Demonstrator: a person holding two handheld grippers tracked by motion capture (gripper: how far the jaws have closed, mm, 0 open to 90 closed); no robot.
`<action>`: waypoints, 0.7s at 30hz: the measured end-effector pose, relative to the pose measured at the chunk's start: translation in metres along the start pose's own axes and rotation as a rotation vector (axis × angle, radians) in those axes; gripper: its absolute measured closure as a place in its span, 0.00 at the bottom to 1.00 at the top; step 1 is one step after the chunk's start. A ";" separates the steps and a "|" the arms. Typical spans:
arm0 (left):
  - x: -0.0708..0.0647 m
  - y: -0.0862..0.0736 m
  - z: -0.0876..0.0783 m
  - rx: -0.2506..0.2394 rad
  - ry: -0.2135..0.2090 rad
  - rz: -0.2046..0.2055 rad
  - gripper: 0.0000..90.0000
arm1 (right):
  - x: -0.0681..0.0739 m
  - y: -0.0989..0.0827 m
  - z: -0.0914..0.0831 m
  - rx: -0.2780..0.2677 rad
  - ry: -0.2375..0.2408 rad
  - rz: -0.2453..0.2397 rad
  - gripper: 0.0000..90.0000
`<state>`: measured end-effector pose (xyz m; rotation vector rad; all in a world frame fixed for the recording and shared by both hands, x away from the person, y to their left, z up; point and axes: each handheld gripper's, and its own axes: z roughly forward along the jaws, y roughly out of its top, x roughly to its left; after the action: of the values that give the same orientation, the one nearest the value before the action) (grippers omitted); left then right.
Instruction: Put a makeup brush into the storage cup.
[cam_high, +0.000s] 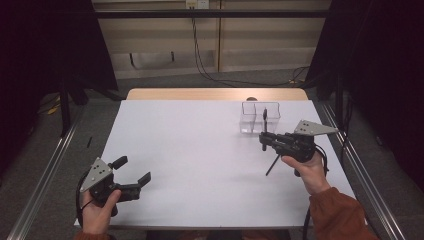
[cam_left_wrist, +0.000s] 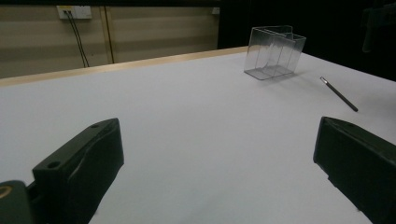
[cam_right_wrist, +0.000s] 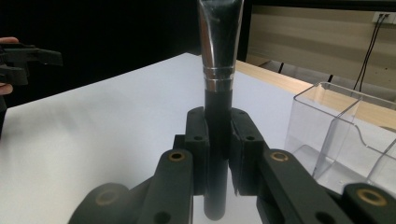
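My right gripper (cam_high: 264, 141) is clenched on a makeup brush (cam_right_wrist: 218, 93), and in the right gripper view the black handle stands upright between the two jaws, pinched from both sides, with the silver ferrule rising above them toward twelve o'clock. From the high view, that gripper sits at about three o'clock on the white worktop (cam_high: 200, 150), and the brush (cam_high: 264, 120) stands up just in front of the clear box (cam_high: 260, 117), which rests near the far edge at roughly one o'clock. The box is a see-through container with a divider splitting it into compartments; in the right gripper view it (cam_right_wrist: 345, 135) is just beside my jaws, at about three o'clock. A thin dark stick (cam_high: 272, 165) lies slanted on the worktop just beside my right hand (cam_high: 310, 172); the left gripper view catches it (cam_left_wrist: 339, 94) near the box (cam_left_wrist: 274, 51). My left gripper (cam_high: 132, 172) is down at seven o'clock, near the front edge, jaws spread wide and released, nothing between them, just bare worktop. The two grippers are well apart.
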<state>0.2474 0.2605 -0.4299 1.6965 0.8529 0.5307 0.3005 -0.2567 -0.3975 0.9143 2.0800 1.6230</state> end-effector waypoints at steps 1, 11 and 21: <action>-0.001 0.000 0.001 0.000 -0.006 0.003 0.02 | -0.001 0.001 0.001 -0.002 -0.001 0.000 0.89; -0.002 -0.001 0.003 0.010 -0.012 -0.007 0.02 | -0.009 0.006 0.005 -0.004 -0.035 -0.009 0.89; -0.002 -0.001 0.003 0.009 -0.013 -0.012 0.02 | -0.036 0.021 0.001 -0.035 -0.121 0.013 0.89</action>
<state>0.2477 0.2572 -0.4314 1.6999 0.8566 0.5074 0.3329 -0.2775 -0.3819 0.9907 1.9624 1.5647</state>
